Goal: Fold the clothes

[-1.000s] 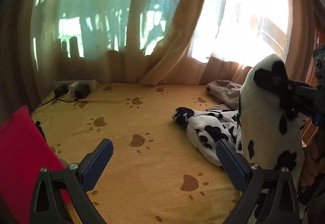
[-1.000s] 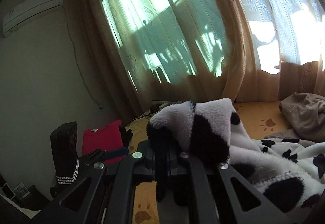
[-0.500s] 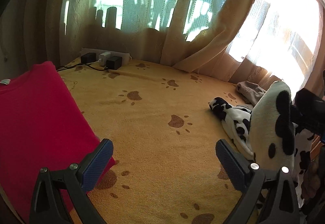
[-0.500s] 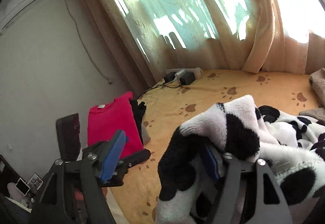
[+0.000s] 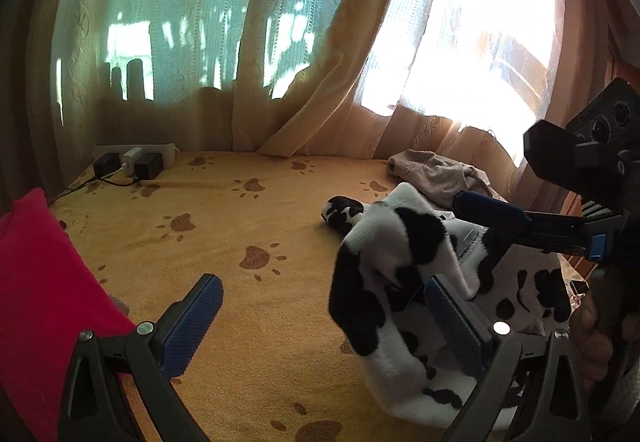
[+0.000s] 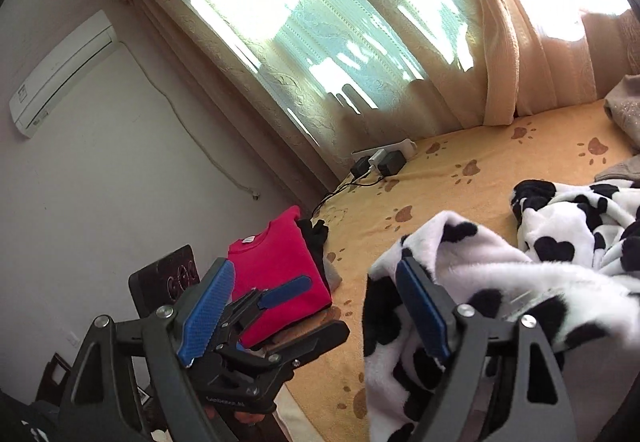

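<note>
On the right side of the bed (image 5: 248, 322), the right claw (image 6: 316, 306) is opening and has let go of the spotted fleece garment (image 5: 392, 274), so it slumps beside the open left claw (image 5: 324, 318), awaiting a fresh grip.

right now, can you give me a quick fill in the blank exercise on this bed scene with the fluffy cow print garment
1. The folded red sweater lies near the ____ edge of the yellow paw-print bedspread in the left wrist view.
2. The fluffy black-and-white cow-print garment is patterned with black ____.
3. The white power strip sits at the foot of the ____.
4. The crumpled beige cloth lies ____ the cow-print garment.

Missing words: left; spots; curtains; behind
</note>
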The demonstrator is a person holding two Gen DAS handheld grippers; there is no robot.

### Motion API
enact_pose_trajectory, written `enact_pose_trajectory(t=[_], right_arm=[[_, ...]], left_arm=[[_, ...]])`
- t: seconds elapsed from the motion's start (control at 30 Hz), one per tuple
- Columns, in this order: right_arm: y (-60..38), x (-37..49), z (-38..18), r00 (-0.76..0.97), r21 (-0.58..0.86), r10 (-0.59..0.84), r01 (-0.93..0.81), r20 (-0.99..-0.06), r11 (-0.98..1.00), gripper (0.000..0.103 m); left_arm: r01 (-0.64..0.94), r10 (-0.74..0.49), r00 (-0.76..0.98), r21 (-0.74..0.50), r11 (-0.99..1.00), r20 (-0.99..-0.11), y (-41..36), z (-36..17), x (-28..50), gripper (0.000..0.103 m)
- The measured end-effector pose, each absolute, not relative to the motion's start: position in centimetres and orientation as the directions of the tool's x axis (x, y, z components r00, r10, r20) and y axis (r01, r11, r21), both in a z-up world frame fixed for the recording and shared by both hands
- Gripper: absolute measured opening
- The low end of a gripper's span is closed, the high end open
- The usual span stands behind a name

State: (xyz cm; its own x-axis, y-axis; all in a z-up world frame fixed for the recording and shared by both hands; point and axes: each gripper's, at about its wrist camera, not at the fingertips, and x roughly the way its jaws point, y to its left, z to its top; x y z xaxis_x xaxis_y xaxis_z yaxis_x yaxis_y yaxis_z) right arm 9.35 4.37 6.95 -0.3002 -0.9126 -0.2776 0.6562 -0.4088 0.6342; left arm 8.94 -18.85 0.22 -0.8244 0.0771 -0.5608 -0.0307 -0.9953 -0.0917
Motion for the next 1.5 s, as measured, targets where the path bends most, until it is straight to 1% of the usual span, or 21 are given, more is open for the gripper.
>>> enact_pose_trajectory(t=[0.07,0.17,0.27,0.37,0.47,0.5,0.67,0.7,0.77,0.83,0.87,0.9,0.97,1.0,1.1,1.2,1.3,1.37,1.4,1.47,1.5], right_arm=[[5.3,9.6,7.1,-0.326,0.632,-0.908,0.652,-0.264,-0.419,0.086],[7.7,10.5,7.8,-0.392,0.597,-0.888,0.661,-0.242,-0.454,0.086],[10.8,12.1,8.3,-0.508,0.5,-0.822,0.658,-0.257,-0.563,0.087],[13.9,13.7,8.4,-0.629,0.381,-0.726,0.622,-0.276,-0.684,0.091],[15.8,15.0,8.1,-0.712,0.276,-0.638,0.576,-0.294,-0.77,0.099],[16.1,15.3,8.0,-0.723,0.261,-0.623,0.566,-0.299,-0.782,0.102],[17.7,15.4,7.1,-0.725,0.268,-0.604,0.541,-0.332,-0.797,0.102],[18.0,15.3,6.9,-0.724,0.271,-0.6,0.536,-0.339,-0.8,0.102],[18.5,15.3,6.3,-0.725,0.27,-0.59,0.525,-0.355,-0.808,0.102],[19.0,15.3,5.6,-0.727,0.263,-0.577,0.513,-0.373,-0.817,0.102],[19.3,15.3,5.3,-0.738,0.246,-0.556,0.499,-0.382,-0.831,0.102],[19.6,15.5,5.0,-0.755,0.22,-0.527,0.479,-0.39,-0.85,0.102],[20.3,16.0,4.4,-0.79,0.154,-0.463,0.441,-0.402,-0.884,0.102],[20.7,16.5,4.1,-0.81,0.104,-0.427,0.423,-0.402,-0.9,0.102],[21.8,18.0,3.1,-0.859,-0.066,-0.317,0.373,-0.401,-0.926,0.102],[22.2,18.9,1.7,-0.862,-0.218,-0.25,0.374,-0.442,-0.901,0.102],[21.5,18.7,0.1,-0.825,-0.275,-0.271,0.445,-0.496,-0.852,0.102],[21.0,17.1,-1.2,-0.803,-0.287,-0.243,0.45,-0.544,-0.846,0.102],[20.8,16.1,-2.0,-0.791,-0.29,-0.222,0.446,-0.569,-0.846,0.098],[21.1,13.5,-3.2,-0.733,-0.216,-0.225,0.454,-0.641,-0.865,0.08],[21.6,12.2,-3.7,-0.69,-0.128,-0.268,0.465,-0.673,-0.876,0.051]], left_arm=[[0.003,0.016,-0.811,-0.032,-0.999,-0.585,-18.0,-0.3,8.3,0.103],[0.002,0.03,-0.784,-0.05,-0.999,-0.62,-18.6,-1.3,7.9,0.103],[-0.009,0.049,-0.754,-0.064,-0.998,-0.655,-19.9,-3.0,7.9,0.103],[-0.051,0.086,-0.729,-0.072,-0.996,-0.68,-20.8,-4.8,7.6,0.103],[-0.092,0.103,-0.714,-0.053,-0.994,-0.692,-21.0,-6.3,6.7,0.103],[-0.094,0.087,-0.705,-0.029,-0.995,-0.704,-20.9,-6.8,6.0,0.103],[-0.157,0.075,-0.643,0.035,-0.987,-0.762,-19.3,-8.7,3.4,0.102],[-0.171,0.085,-0.636,0.032,-0.985,-0.767,-19.0,-8.7,3.0,0.1],[-0.2,0.105,-0.62,0.027,-0.979,-0.778,-18.4,-8.7,2.2,0.087],[-0.216,0.132,-0.604,0.001,-0.976,-0.786,-17.9,-8.5,1.1,0.064],[-0.222,0.144,-0.593,-0.01,-0.975,-0.793,-17.6,-8.5,0.6,0.055],[-0.228,0.158,-0.578,-0.027,-0.973,-0.8,-17.4,-8.7,0.1,0.035],[-0.236,0.187,-0.554,-0.062,-0.97,-0.811,-17.1,-8.9,-0.6,0.02],[-0.24,0.198,-0.548,-0.074,-0.968,-0.812,-16.9,-9.0,-0.7,0.016],[-0.238,0.226,-0.569,-0.105,-0.966,-0.791,-17.0,-8.4,-0.2,0.013],[-0.231,0.25,-0.609,-0.134,-0.964,-0.753,-17.2,-7.1,0.5,0.013],[-0.237,0.274,-0.652,-0.153,-0.959,-0.707,-17.1,-5.3,1.1,0.013],[-0.238,0.272,-0.669,-0.148,-0.96,-0.692,-16.8,-4.5,1.1,0.013],[-0.237,0.268,-0.673,-0.142,-0.961,-0.69,-16.6,-4.2,1.1,0.013],[-0.236,0.261,-0.669,-0.134,-0.962,-0.696,-16.2,-4.2,0.9,0.013],[-0.236,0.259,-0.663,-0.132,-0.963,-0.702,-16.0,-4.4,0.8,0.013]])
